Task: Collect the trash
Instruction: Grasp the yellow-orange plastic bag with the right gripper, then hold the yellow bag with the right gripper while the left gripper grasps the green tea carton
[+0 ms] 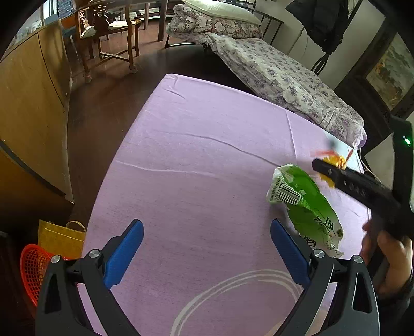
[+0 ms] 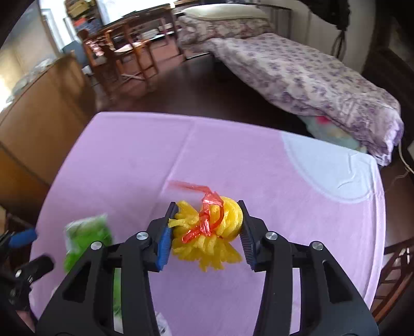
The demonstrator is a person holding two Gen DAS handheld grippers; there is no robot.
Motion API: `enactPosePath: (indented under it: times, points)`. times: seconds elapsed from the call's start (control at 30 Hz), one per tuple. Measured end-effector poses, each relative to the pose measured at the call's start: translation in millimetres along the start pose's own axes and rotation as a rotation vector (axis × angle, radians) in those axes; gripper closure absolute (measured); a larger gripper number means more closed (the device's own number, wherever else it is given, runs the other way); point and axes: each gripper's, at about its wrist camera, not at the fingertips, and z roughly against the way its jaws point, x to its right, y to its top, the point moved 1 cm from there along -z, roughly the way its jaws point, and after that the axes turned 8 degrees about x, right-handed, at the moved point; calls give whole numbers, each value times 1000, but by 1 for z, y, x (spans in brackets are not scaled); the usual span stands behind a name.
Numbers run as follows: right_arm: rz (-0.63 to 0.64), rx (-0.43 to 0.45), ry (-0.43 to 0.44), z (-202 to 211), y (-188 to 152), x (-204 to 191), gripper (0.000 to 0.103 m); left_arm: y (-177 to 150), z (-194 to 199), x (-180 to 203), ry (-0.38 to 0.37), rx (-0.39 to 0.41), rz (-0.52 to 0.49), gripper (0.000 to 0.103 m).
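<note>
A round table [image 1: 196, 160] under a lilac cloth fills the middle. Past its far right edge lies a floral quilt [image 1: 284, 77] on a low bed, with a white pillow [image 1: 222, 10] at the far end. Beyond the table's far left stands a wooden chair [image 1: 108, 33]. Left of the table runs a wooden cabinet [image 1: 28, 98]. At the table's near left, on the floor, a yellow bag [image 1: 59, 240] stands just beside an orange basket [image 1: 33, 268].

Green wrapper [image 1: 305, 204] on lilac-clothed table [image 1: 196, 160]
</note>
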Motion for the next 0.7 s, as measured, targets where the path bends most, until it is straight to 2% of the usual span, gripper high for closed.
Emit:
enactPosePath:
  times: [0.23, 0.33, 0.4, 0.6, 0.7]
  points:
    - [93, -32, 110, 35, -39, -35, 60, 0, 0, -1, -4, -5, 14, 6]
    - [122, -64, 191, 52, -62, -59, 60, -2, -3, -4, -5, -25, 33, 6]
    - [132, -93, 246, 60, -77, -74, 60, -3, -2, -5, -36, -42, 49, 6]
    - [71, -82, 258, 77, -92, -77, 60, -8, 4, 10, -86, -54, 12, 6]
    - [15, -69, 197, 89, -102, -73, 60, -12, 4, 17, -121, -69, 11, 6]
